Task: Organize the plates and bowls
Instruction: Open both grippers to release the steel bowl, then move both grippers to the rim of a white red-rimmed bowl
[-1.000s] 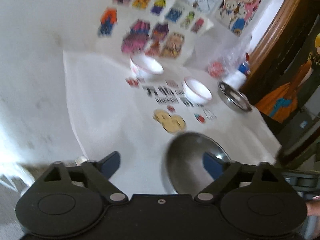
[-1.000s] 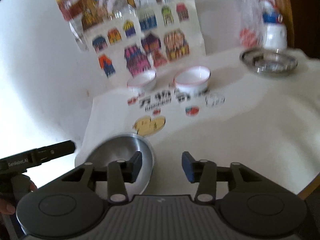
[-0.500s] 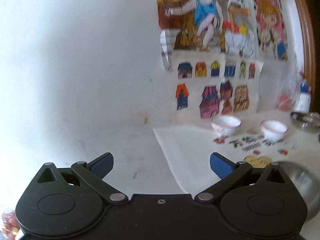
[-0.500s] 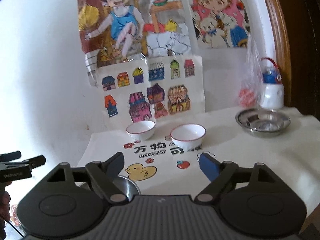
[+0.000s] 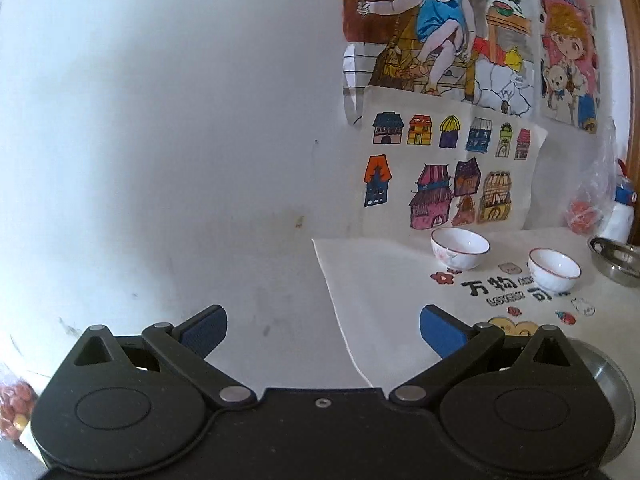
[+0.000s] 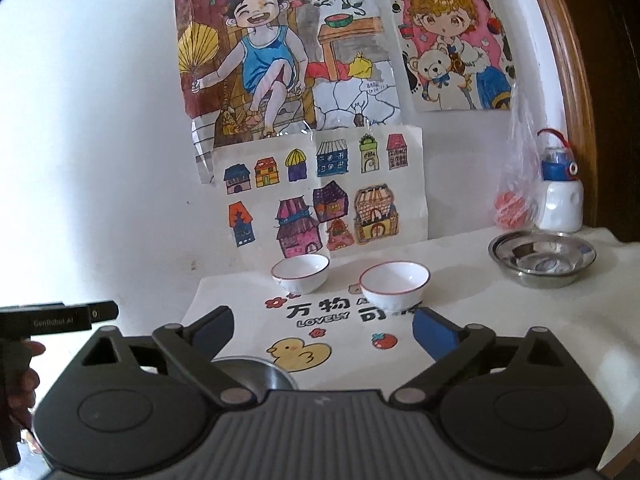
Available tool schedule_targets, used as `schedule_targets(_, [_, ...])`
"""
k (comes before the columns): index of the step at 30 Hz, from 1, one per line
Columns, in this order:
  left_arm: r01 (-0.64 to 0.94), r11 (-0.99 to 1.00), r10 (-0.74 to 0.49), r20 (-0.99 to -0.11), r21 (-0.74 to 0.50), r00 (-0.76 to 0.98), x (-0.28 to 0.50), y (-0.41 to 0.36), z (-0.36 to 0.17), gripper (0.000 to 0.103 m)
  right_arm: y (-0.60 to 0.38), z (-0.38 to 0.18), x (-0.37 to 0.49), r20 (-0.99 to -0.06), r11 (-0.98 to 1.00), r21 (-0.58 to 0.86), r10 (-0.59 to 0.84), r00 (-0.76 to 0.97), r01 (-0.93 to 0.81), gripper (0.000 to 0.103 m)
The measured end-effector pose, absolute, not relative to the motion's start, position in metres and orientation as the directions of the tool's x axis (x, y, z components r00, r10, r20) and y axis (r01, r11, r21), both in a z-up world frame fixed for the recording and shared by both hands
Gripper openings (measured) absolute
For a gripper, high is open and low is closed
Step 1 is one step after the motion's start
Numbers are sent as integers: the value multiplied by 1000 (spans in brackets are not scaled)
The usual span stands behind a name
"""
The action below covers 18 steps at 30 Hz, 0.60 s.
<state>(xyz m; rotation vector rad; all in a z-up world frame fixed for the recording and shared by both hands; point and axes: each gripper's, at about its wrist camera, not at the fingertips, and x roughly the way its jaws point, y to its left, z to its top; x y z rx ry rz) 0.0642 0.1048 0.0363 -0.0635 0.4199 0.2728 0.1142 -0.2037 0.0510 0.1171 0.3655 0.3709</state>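
Two white bowls with red rims stand on the printed cloth near the wall: one at the left (image 6: pixel 301 274) (image 5: pixel 460 248), one to its right (image 6: pixel 394 284) (image 5: pixel 554 268). A steel dish (image 6: pixel 542 256) (image 5: pixel 616 264) sits at the back right. A second steel dish (image 6: pixel 256 372) (image 5: pixel 612 392) lies close in front, partly hidden by the gripper bodies. My left gripper (image 5: pixel 320 320) is open and empty, aimed at the wall left of the cloth. My right gripper (image 6: pixel 320 320) hangs above the cloth with its jaws opening and nothing between them.
The white cloth (image 6: pixel 480 340) bears a duck print and lettering, and its left edge (image 5: pixel 340 320) is close to the left gripper. A bottle (image 6: pixel 560 200) and plastic bag (image 6: pixel 512 200) stand at the back right. A hand (image 6: pixel 24 376) shows at far left.
Both views have tilted up from the table toward the wall, and the left one has swung left off the cloth. The right jaws have spread wider. The near steel dish now lies low in view.
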Motion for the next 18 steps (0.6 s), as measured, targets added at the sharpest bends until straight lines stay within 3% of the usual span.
schedule_targets(14, [-224, 974, 214, -358, 14, 909, 135, 100, 49, 102, -205, 50, 163, -346, 934, 177, 353, 869, -309, 103])
schedule_targets(18, [-127, 992, 115, -392, -5, 913, 163, 96, 54, 102, -210, 45, 180, -366, 940, 192, 335, 868, -282, 103])
